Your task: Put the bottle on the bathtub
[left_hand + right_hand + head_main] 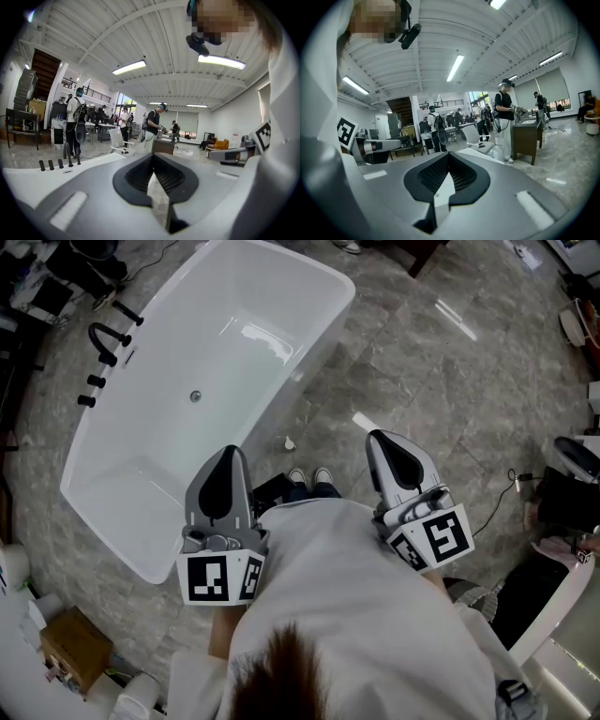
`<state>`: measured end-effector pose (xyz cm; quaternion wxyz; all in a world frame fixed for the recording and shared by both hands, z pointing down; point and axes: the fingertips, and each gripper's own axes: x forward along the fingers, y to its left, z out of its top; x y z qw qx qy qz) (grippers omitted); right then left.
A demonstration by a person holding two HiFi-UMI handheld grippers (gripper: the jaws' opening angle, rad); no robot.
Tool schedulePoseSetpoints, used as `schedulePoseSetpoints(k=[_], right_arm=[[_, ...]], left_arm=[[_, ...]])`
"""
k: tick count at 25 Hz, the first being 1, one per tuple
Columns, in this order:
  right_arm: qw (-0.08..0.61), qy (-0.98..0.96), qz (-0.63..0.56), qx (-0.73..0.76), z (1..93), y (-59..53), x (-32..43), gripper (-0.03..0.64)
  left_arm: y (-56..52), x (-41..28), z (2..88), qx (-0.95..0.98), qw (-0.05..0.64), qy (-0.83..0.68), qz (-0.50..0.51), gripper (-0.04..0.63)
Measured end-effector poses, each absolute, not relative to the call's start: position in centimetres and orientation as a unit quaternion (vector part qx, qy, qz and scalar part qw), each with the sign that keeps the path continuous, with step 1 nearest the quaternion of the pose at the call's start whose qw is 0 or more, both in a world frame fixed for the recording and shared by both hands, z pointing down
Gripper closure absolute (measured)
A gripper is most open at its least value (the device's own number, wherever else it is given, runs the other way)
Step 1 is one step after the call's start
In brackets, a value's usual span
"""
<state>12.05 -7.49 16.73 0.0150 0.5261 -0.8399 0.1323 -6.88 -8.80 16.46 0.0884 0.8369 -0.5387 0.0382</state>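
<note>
Head view, looking steeply down: a person in a white shirt (366,624) stands on a grey stone floor (422,362), holding a gripper in each hand at chest height.

The left gripper (231,454) sits in the lower centre-left of the frame and the right gripper (377,439) in the centre-right. Both point toward the top of the frame. Each gripper's own view shows its jaws pressed together at the tips with nothing between them.

The white tub (262,306) fills the upper left of the frame, running diagonally. A drain (196,397) shows in its floor and black taps (108,338) stand along its upper-left rim. The left gripper's tip overlaps the tub's near, lower-right rim in the picture; the right gripper is over bare floor, well apart from the tub.

A small white thing (289,442) lies on the floor between the two grippers, just beside the tub's right side. It is too small to tell whether it is the bottle. The person's shoes (310,476) show just below it.

A cardboard box (75,648) sits in the lower left corner.

In the left gripper view the taps (59,164) stand at the left, and people (75,122) stand in the hall beyond.
</note>
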Motion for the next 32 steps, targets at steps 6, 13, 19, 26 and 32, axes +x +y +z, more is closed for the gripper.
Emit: schedulePoseSetpoints(k=[6,13,19,26,32], right_arm=[[0.016,-0.839,0.13,0.528,16.67,-7.56,12.12,0.618],[0.02,-0.838,0.131,0.529,16.94,-7.59,11.87,0.618],[0.023,-0.842,0.128,0.523,16.87,-7.37,11.38,0.618],[0.023,-0.842,0.127,0.523,16.96,-7.45,11.24,0.618],[0.025,-0.843,0.127,0.522,16.94,-7.22,11.27,0.618]], left_arm=[[-8.91,-6.89,16.37,0.837,0.089,-0.539,0.037,0.546],[-8.97,-7.03,16.62,0.838,0.092,-0.536,0.039,0.546],[-8.83,-7.23,16.57,0.838,0.095,-0.536,0.037,0.546],[-8.82,-7.47,16.72,0.836,0.098,-0.538,0.035,0.546],[-8.59,-7.47,16.61,0.835,0.097,-0.54,0.034,0.546]])
